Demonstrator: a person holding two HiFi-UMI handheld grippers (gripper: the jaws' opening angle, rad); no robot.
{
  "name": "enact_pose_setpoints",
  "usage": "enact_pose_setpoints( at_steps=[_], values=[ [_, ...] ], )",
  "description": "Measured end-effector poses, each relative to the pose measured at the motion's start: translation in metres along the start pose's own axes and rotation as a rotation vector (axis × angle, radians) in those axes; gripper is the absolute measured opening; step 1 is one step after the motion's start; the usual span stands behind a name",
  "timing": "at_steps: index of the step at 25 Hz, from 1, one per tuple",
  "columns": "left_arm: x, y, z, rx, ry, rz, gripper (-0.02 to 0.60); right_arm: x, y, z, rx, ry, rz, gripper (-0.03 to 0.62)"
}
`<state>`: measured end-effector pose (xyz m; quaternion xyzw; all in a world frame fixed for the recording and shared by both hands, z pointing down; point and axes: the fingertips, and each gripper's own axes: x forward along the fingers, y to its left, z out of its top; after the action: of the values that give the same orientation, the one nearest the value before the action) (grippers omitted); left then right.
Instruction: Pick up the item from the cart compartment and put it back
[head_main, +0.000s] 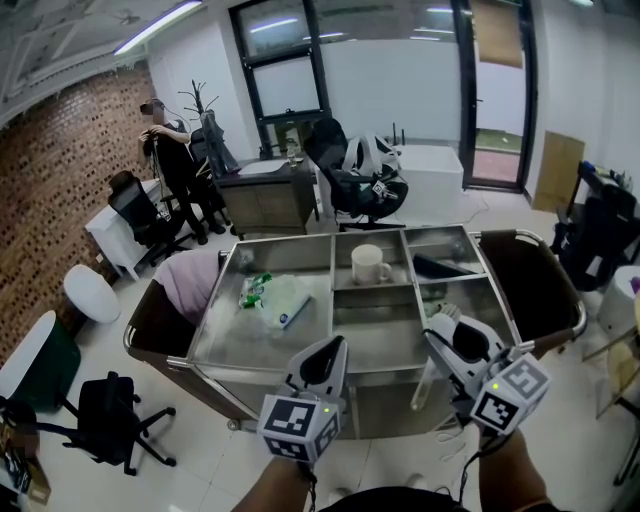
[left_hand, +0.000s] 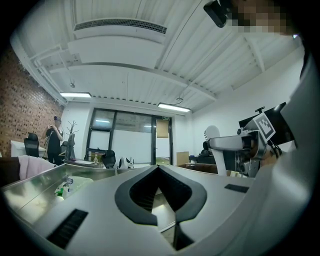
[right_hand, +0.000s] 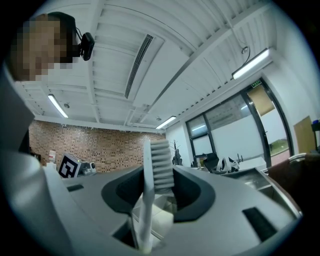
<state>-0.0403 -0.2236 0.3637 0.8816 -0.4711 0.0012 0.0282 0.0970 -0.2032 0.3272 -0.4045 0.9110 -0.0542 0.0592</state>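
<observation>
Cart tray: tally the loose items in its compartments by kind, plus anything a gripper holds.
Mug: 1
Plastic bag: 1
Dark item, kind unclear: 1
Toothbrush, held in the right gripper: 1
Total: 4

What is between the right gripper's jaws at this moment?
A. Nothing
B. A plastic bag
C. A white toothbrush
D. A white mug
C: the right gripper view shows a white toothbrush standing upright, clamped between the jaws of the right gripper, while the mug sits in a cart compartment.
</observation>
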Motion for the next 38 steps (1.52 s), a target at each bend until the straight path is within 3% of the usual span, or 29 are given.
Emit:
enact_pose_setpoints(
  at_steps=[21, 29, 38],
  values=[
    [-0.006, 0.002, 0.001, 0.013, 0.002, 0.009, 0.000, 0.053, -0.015, 0.068, -0.185, -0.077, -0.031, 0.186],
    [-0.008, 0.004, 0.000, 0.007, -0.001, 0.013, 0.000, 0.083, -0.021, 0.051, -0.247, 0.024, -0.020, 0.186],
    [-0.010, 0.008, 0.000, 0.003, -0.002, 0.022, 0.000, 0.118, -0.038, 0.001, -0.251, 0.193, -0.011, 0.186]
  ],
)
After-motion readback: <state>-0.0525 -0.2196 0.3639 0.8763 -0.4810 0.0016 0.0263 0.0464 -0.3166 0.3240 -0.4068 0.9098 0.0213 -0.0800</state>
